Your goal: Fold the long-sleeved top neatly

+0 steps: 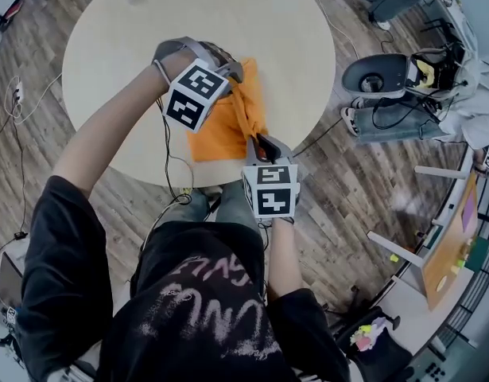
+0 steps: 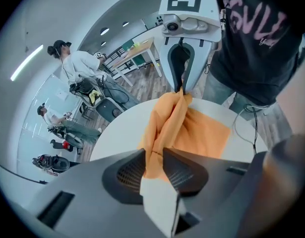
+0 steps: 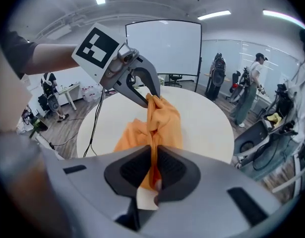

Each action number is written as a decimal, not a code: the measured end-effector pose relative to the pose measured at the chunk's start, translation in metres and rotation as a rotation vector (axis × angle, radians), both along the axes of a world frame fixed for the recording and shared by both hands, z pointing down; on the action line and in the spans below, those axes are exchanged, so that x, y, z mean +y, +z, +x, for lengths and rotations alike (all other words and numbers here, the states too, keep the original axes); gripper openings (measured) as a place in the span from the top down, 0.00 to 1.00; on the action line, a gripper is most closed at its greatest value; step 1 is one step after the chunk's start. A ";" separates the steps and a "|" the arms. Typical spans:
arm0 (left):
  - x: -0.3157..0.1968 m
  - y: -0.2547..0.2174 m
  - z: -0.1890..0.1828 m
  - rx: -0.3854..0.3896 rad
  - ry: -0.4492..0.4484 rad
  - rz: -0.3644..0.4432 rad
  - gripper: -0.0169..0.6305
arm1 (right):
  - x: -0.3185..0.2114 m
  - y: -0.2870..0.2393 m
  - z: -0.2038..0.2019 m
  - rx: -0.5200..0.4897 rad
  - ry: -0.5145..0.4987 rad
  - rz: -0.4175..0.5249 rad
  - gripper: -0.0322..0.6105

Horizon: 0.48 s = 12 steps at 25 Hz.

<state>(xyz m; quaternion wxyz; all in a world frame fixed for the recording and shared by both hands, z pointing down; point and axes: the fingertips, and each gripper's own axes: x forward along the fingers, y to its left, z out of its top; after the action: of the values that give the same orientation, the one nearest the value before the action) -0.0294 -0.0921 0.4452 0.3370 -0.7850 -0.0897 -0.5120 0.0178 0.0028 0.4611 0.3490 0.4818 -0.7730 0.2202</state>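
Orange fabric runs straight into both sets of fingers, so I read this as the middle of a fold, not its start or its end. The top (image 1: 222,130) sits on the near side of the round bench (image 1: 133,30), close to the edge by my body. It is already a compact patch, not a spread-out garment. I cannot make out a sleeve, a collar or a hem in any view, so I cannot tell how many folds it carries. The left gripper (image 1: 239,73) is pinching a bunched ridge of the cloth at the far end of the patch, its fingers (image 2: 184,170) pressed onto the fabric from both sides. The right gripper (image 1: 261,143) is clamped on the same ridge at the near end, its fingers (image 3: 174,168) almost together with only a thin strip of cloth between them. Between the two grips the edge is raised and gathered into a rope-like line, while the rest of the top drapes down and lies on the bench. My judgement is that the picked-up edge has yet to be carried across and laid flat. After that, the gathered line needs smoothing and the outline needs squaring before I would call it neat.
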 end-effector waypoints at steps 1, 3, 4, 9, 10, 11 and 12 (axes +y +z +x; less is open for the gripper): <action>0.002 0.003 -0.010 0.002 -0.009 0.002 0.79 | 0.003 0.002 -0.010 0.006 -0.015 -0.003 0.88; 0.008 0.011 -0.030 -0.004 -0.025 0.003 0.79 | 0.008 0.006 -0.029 0.012 -0.043 -0.012 0.88; 0.010 0.015 -0.039 -0.009 -0.033 0.003 0.79 | 0.010 0.008 -0.039 0.010 -0.055 -0.019 0.88; 0.018 0.043 -0.077 -0.034 -0.063 0.013 0.78 | 0.020 0.031 -0.083 0.003 -0.113 -0.069 0.88; 0.019 0.049 -0.085 -0.036 -0.070 0.011 0.78 | 0.022 0.037 -0.092 0.003 -0.122 -0.082 0.88; 0.020 0.056 -0.093 -0.038 -0.079 0.005 0.78 | 0.023 0.042 -0.101 0.003 -0.132 -0.095 0.88; 0.021 0.063 -0.100 -0.041 -0.089 -0.003 0.78 | 0.025 0.048 -0.109 0.005 -0.143 -0.108 0.88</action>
<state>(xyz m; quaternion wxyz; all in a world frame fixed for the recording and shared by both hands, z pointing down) -0.1298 -0.0710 0.5078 0.3109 -0.7781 -0.0622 -0.5422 -0.0912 0.0275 0.5089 0.3912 0.4063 -0.7917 0.2349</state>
